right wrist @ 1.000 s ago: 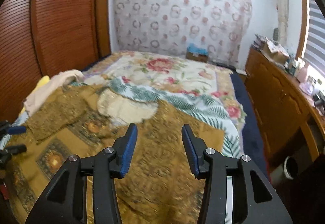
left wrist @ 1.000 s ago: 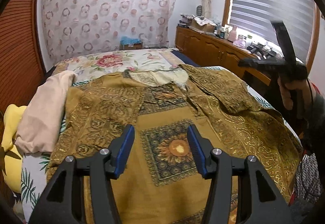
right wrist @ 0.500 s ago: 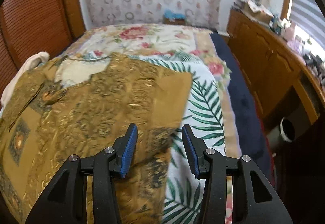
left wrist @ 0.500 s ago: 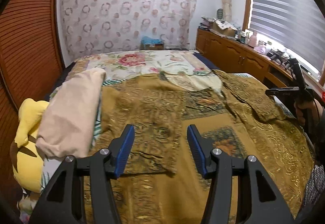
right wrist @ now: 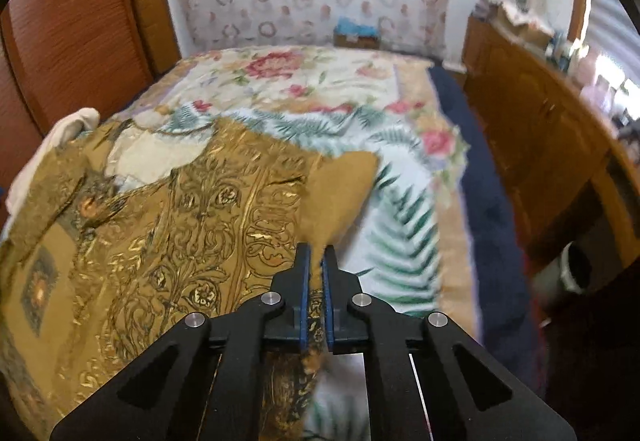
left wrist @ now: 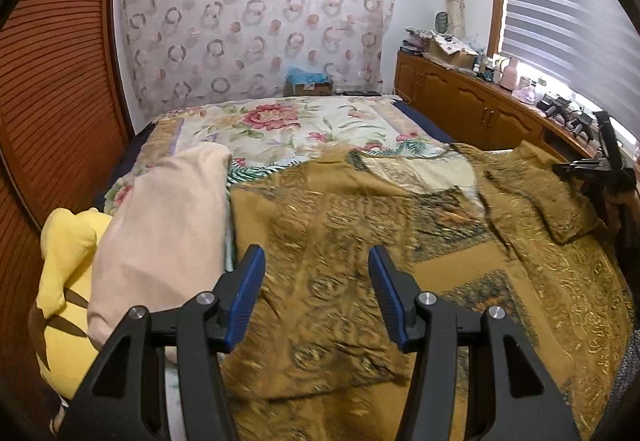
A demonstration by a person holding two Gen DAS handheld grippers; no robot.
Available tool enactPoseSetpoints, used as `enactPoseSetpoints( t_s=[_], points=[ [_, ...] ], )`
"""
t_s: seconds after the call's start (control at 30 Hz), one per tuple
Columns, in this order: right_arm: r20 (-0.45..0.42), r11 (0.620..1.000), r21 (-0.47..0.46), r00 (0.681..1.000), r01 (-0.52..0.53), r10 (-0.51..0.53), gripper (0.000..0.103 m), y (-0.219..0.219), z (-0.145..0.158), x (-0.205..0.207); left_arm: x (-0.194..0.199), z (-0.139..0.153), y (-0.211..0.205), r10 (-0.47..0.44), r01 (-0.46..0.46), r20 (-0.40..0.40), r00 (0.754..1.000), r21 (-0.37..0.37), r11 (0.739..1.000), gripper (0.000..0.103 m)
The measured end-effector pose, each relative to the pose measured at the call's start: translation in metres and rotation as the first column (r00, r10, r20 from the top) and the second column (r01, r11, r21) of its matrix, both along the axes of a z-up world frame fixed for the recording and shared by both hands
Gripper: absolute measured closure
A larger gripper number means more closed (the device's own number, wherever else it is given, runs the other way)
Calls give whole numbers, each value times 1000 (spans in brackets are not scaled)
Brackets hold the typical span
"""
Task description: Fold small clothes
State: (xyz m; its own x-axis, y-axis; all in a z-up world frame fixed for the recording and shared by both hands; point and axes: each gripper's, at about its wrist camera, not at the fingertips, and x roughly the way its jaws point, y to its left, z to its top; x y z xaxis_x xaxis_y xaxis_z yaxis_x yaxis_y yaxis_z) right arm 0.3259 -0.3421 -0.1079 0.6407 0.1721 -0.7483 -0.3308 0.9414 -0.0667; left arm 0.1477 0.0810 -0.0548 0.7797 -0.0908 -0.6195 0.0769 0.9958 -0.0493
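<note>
Garment: ochre shirt with gold scroll print [left wrist: 360, 281], spread over the floral bed cover [right wrist: 320, 81], centre frame.
Right gripper [right wrist: 314, 265]: just closed, clamped on the shirt's plain-backed edge, lower centre.
Left gripper [left wrist: 316, 281]: jaws apart, empty, above the lower-left hem.
Risk: thin pinch slipping; one-sided lift skewing the fold.

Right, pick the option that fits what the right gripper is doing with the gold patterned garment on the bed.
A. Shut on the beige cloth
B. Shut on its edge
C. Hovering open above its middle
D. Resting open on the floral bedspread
B: the right gripper has just closed, its blue pads pinching the edge of the gold patterned garment, which rises in a fold above them.
</note>
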Motion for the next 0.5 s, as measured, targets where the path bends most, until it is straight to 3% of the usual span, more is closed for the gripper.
enactPoseSetpoints(
  t_s=[0.13, 0.23, 0.3, 0.4, 0.5],
  points=[
    [4, 998, -46, 999, 42, -42, 100, -13, -1, 15, 16, -3, 12, -2, 2, -18, 1000, -15, 1000, 50],
    [-8, 999, -26, 999, 47, -47, 99, -22, -4, 23, 32, -9, 24, 1, -3, -50, 999, -38, 999, 50],
    [-6, 999, -8, 999, 33, -33, 90, -23, -6, 28, 44, -12, 33, 9, -13, -71, 997, -50, 999, 50],
    [-11, 1000, 9, 1000, 18, -18, 68, -19, -12, 36, 59, -16, 40, 19, -23, -94, 995, -45, 999, 50],
    [-31, 999, 37, 999, -8, 9, 65, -11, -19, 43, 74, -18, 46, 17, -22, -114, 993, -41, 999, 50]
  ],
)
